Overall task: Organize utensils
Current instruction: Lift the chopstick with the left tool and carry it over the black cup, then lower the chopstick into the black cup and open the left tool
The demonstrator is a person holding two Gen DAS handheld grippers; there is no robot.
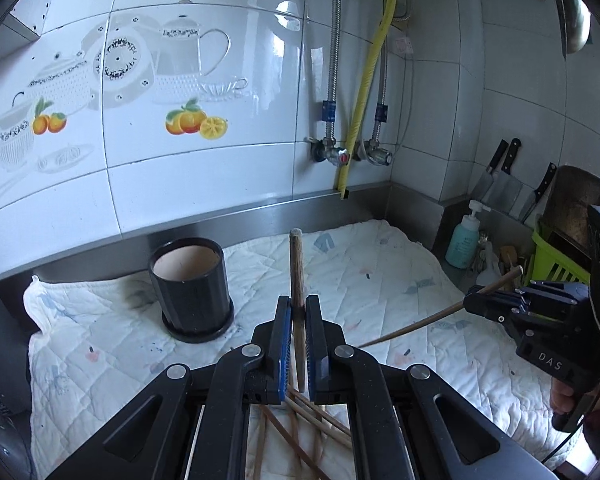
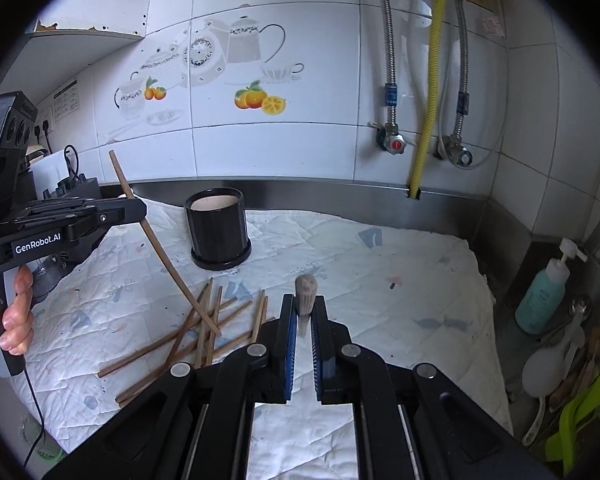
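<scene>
My left gripper (image 1: 298, 306) is shut on a brown wooden chopstick (image 1: 296, 264) that stands nearly upright between its blue pads. In the right wrist view the same gripper (image 2: 138, 204) holds that stick (image 2: 160, 252) slanting down over the pile. My right gripper (image 2: 305, 308) is shut on a second chopstick (image 2: 306, 286), seen end-on. From the left it shows at the right edge (image 1: 474, 296), its stick (image 1: 412, 326) slanting down-left. Several loose chopsticks (image 2: 188, 340) lie crossed on the quilted cloth (image 2: 400, 280). A black cylindrical cup (image 1: 190, 288) stands upright at the back left of the cloth.
A teal pump bottle (image 2: 540, 296) and pale spoons (image 2: 548, 360) sit in the right corner by a green rack (image 1: 556, 264). Knives (image 1: 500, 176) lean on the right wall. Valves and a yellow hose (image 1: 364, 92) hang on the tiled back wall. A black appliance (image 1: 0, 340) stands left.
</scene>
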